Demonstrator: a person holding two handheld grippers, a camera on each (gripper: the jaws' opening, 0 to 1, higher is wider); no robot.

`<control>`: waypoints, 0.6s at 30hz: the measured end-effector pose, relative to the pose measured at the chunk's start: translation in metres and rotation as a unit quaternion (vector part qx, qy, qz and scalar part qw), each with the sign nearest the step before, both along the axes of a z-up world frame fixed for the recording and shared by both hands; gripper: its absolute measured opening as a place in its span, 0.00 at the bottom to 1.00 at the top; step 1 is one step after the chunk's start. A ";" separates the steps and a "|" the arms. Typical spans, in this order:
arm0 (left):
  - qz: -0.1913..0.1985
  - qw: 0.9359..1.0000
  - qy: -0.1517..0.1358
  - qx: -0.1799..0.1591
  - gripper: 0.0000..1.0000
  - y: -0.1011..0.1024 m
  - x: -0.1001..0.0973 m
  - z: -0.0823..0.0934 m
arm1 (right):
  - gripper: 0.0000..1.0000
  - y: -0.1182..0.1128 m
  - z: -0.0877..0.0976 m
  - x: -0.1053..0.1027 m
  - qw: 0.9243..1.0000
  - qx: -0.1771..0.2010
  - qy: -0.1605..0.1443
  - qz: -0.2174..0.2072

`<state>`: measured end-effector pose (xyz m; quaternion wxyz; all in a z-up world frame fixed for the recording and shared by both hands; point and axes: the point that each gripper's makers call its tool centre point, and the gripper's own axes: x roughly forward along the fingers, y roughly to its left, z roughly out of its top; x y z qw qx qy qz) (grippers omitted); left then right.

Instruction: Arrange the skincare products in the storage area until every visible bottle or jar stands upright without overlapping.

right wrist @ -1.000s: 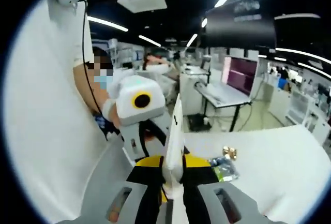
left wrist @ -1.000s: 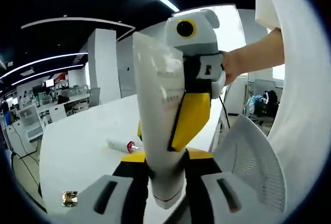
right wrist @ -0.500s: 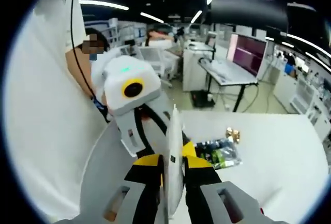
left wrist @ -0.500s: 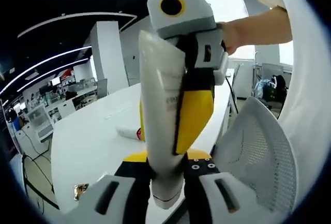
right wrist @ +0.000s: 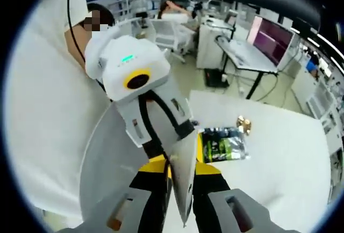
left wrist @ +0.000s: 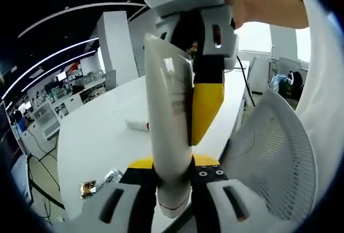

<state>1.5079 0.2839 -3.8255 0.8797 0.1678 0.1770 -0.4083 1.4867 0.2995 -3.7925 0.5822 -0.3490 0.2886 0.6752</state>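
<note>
A white squeeze tube stands up between the jaws of my left gripper, which is shut on its lower end, near the cap. My right gripper comes in from above, its yellow jaw pressed against the tube's upper half. In the right gripper view the same tube shows edge-on, thin and flat, clamped between my right gripper jaws. The left gripper reaches in from the upper left and meets the tube there. The tube is held in the air above the table.
A white table carries a small tube with a red cap, a gold foil piece and a silver packet. A green-black packet lies beside a gold item. A white mesh chair and a person in white are close.
Both cameras have tilted down toward the table. In the left gripper view the right gripper has risen along the tube. Both grippers keep their hold on the tube.
</note>
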 end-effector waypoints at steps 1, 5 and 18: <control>-0.001 1.000 0.001 0.002 0.19 0.000 0.000 -0.001 | 0.12 0.000 -0.001 0.000 1.000 -0.004 0.001 0.001; -0.004 1.000 0.004 0.010 0.19 0.000 -0.001 -0.003 | 0.10 -0.001 -0.004 0.000 1.000 -0.017 0.007 0.001; 0.025 0.999 -0.019 0.013 0.22 0.005 0.012 -0.002 | 0.04 0.004 -0.003 0.012 0.997 -0.043 -0.040 0.040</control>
